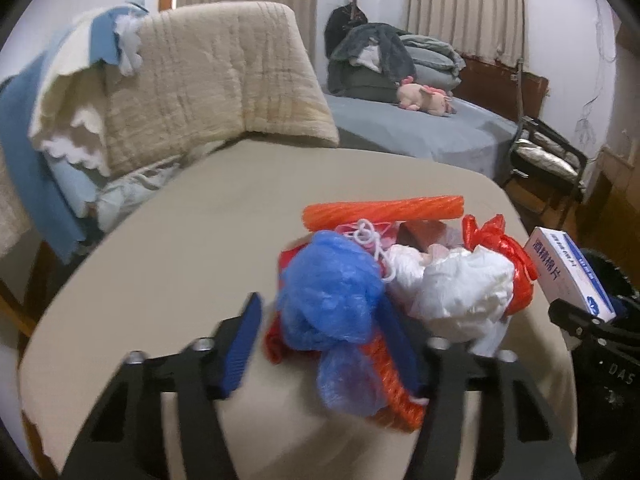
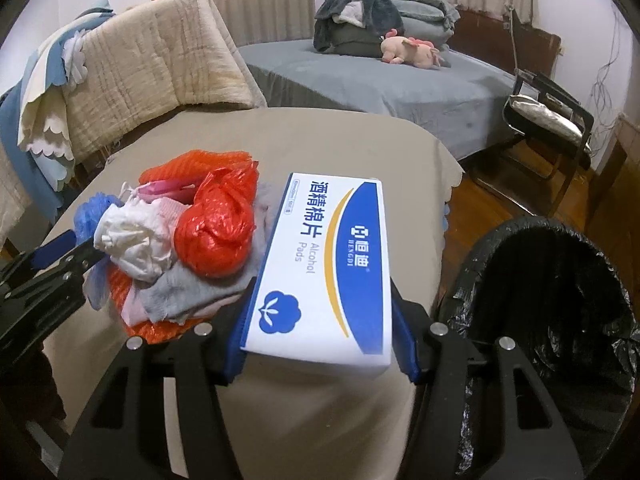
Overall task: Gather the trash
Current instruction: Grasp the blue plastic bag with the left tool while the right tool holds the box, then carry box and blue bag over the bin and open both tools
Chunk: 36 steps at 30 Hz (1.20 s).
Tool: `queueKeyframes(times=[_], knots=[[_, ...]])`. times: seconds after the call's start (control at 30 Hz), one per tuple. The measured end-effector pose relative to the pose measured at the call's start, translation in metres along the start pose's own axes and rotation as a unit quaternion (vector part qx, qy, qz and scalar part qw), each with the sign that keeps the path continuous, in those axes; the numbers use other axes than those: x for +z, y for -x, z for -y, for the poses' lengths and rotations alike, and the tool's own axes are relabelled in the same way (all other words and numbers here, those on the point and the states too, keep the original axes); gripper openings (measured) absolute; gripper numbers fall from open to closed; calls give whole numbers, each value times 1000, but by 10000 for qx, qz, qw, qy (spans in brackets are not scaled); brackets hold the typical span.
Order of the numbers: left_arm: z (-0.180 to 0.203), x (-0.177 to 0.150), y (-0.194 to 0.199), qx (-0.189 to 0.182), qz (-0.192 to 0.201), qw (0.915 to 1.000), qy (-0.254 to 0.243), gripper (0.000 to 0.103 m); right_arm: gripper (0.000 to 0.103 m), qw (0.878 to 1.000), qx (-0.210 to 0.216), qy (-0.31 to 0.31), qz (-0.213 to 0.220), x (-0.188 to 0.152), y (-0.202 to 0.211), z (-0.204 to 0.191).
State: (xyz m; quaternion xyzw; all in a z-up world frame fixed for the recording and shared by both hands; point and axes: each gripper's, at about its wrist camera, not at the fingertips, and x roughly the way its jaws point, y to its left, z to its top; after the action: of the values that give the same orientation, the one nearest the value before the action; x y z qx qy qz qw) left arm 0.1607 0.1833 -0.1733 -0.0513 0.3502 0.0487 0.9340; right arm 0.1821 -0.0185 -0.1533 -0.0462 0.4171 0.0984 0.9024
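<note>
A heap of trash lies on the beige table: a blue plastic bag, white crumpled plastic, a red bag, orange net and grey cloth. My left gripper is open around the blue bag, its fingers apart on either side. My right gripper is shut on a white and blue alcohol pads box, held above the table's right part; the box also shows in the left wrist view.
A bin lined with a black bag stands right of the table on the wood floor. A padded chair with blankets stands behind the table. A bed with clothes and a pink plush lies beyond. A folding chair stands at right.
</note>
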Motion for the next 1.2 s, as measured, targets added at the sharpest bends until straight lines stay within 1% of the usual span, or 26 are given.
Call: queueKeyframes(times=[0.07,0.2,0.43,0.6,0.73,0.87,1.0,1.2], knots=[[-2,0,-4,-130,-48,9999,24,35,57,10000,10,3,-15,-1,0,0],[-5,-3,5,-184,75,9998,44,26,57,10000,42,29,43,0,4,1],[-7,-3,42,-59,298,9995,44,24,57,9995,160,89,256,6,28,0],[4,1,70,-111,489,9987,-78,24,57,9990,227,54,377,10,48,4],[22,6,90,-325,626,9973,-193,24,56,9985,203,6,514,11,69,14],[51,11,101,-661,714,9947,-346,24,56,9980,122,-109,611,11,85,32],[80,13,104,-982,727,9913,-492,24,56,9974,-85,-245,676,7,99,57],[129,14,102,-1563,649,9829,-728,24,56,9950,-506,-482,711,-3,113,103]])
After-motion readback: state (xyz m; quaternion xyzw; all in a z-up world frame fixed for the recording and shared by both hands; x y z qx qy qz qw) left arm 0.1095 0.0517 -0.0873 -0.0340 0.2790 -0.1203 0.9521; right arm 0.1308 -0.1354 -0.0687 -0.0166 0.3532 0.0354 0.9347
